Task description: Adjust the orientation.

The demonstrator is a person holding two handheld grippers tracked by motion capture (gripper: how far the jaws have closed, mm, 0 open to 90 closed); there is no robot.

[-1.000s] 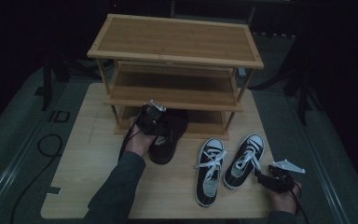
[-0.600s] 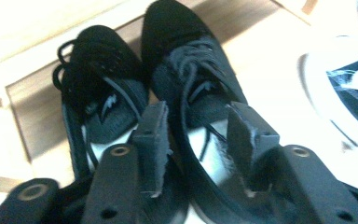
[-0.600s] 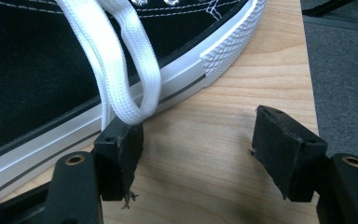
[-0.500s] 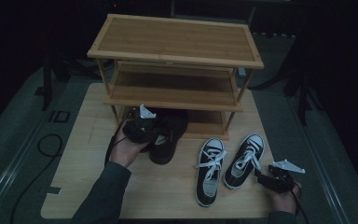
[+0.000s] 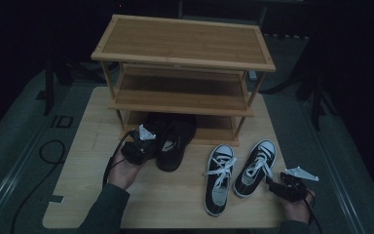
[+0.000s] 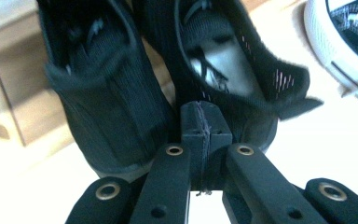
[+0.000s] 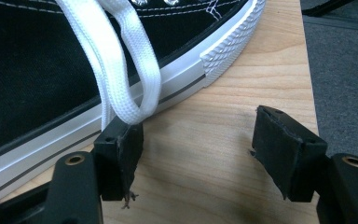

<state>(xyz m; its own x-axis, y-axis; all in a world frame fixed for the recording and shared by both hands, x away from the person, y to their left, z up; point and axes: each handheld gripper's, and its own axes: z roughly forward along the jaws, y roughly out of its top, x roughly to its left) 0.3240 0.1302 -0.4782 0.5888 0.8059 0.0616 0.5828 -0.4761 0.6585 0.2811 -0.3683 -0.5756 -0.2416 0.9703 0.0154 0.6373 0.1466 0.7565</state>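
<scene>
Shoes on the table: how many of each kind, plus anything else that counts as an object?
Black mesh shoes: 2
Black-and-white canvas sneakers: 2
Wooden shoe rack: 1
Total: 5

The left hand [image 5: 121,171] holds the black two-jaw left gripper [image 5: 143,141] at centre-left, jaws pressed together. The right hand [image 5: 297,204] holds the black two-jaw right gripper [image 7: 196,149] near right, jaws spread apart.
</scene>
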